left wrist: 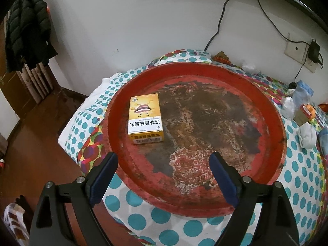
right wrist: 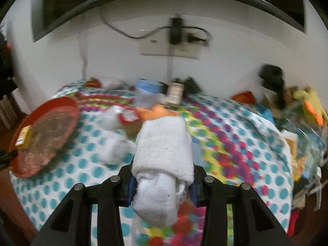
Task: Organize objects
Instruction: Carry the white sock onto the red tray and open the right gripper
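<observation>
A round red tray (left wrist: 272, 110) with a worn, dark bottom lies on the dotted cloth. A yellow and white medicine box (left wrist: 146, 119) lies flat on its left side. My left gripper (left wrist: 163, 160) stands open over the tray's near rim, nothing between its fingers. In the right wrist view my right gripper (right wrist: 162, 184) is shut on a rolled white sock (right wrist: 164, 164), held above the cloth. The tray (right wrist: 67, 106) and box (right wrist: 23, 137) appear at that view's left edge.
More white socks (left wrist: 306, 137), a wooden block with an orange piece (left wrist: 305, 112) and a blue-lidded jar (right wrist: 148, 92) lie on the dotted cloth (left wrist: 174, 221). Cables hang from a wall socket (right wrist: 176, 49). Clutter fills the right side (right wrist: 303, 112). The wooden floor (left wrist: 41, 133) drops off left.
</observation>
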Available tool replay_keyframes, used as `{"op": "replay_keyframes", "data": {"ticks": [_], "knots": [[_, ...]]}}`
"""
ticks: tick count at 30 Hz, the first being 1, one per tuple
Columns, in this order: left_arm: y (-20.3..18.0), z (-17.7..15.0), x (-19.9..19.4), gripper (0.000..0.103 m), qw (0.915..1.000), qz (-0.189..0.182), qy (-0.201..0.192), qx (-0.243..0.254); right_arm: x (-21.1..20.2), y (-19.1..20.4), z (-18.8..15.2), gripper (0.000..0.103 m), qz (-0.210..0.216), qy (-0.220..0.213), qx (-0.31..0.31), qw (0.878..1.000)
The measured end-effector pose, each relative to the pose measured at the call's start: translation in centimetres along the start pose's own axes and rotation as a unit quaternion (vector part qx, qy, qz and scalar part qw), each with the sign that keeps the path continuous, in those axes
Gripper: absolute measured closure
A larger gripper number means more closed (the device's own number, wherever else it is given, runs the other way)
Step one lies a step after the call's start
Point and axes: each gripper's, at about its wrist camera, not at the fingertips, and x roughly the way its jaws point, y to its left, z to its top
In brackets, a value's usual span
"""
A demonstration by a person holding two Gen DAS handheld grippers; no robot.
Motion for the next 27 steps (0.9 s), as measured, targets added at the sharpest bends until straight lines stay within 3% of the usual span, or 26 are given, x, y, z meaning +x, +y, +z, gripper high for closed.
{"op": "replay_keyframes", "data": {"ticks": [13, 21, 27], "knots": [[1.8, 0.2, 0.6, 0.009, 0.9996, 0.000, 0.007, -0.026, 3.8, 14.8, 2.8, 0.063, 0.088, 0.025, -0.098, 0.991], [2.5, 0.3, 0.4, 0.008, 0.9995, 0.005, 0.002, -0.030, 7.7, 21.6, 3.3, 0.063, 0.114, 0.055, -0.138, 0.982], [2.8, 0.2, 0.9, 0.006, 0.9994, 0.008, 0.009, -0.032, 10.5, 24.8, 3.9, 0.062, 0.110, 0.077, -0.162, 0.978]]}}
